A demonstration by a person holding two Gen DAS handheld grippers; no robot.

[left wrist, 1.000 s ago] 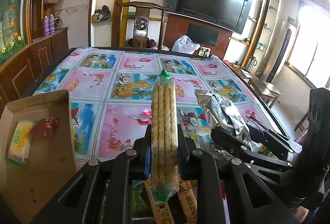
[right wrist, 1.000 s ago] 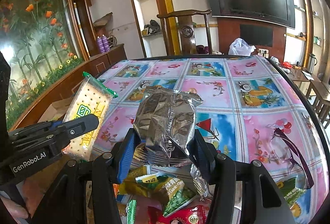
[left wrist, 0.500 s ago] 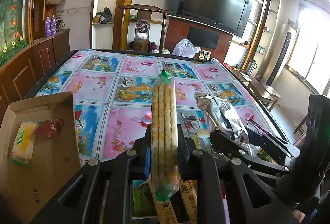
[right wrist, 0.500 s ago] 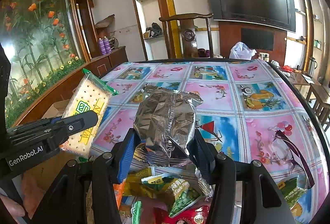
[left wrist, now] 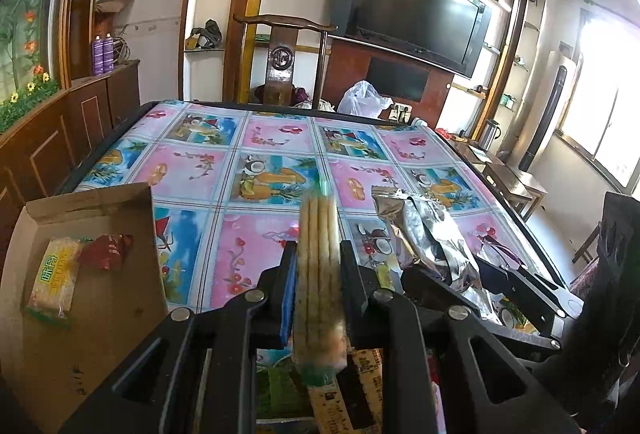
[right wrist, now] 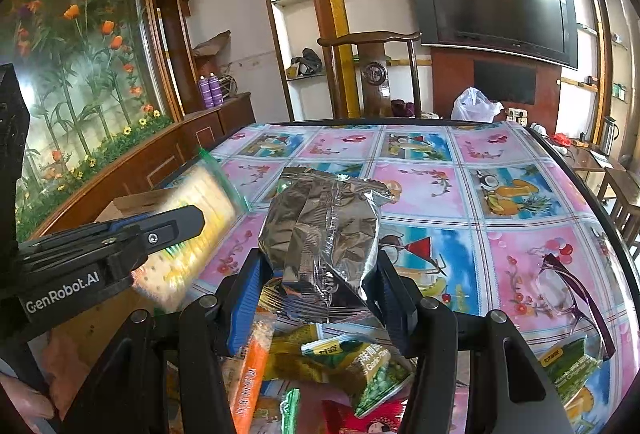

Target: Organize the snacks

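Currently the left claw (left wrist: 318,266) is clenched on a flat cracker pack (left wrist: 318,274), held edge-on between its pads above the bench (left wrist: 256,162); its clear wrapper shows pale ridged biscuits and a green sealed end. The right claw (right wrist: 320,274) grasps a crinkled silver foil bag (right wrist: 324,234), pads pressing its lower sides. Beneath it, glossy snack packets (right wrist: 360,366) lie heaped on the patterned plastic cloth. To the left, an open cardboard box (left wrist: 100,314) holds a yellow packet (left wrist: 54,276) and a red wrapper (left wrist: 106,252).
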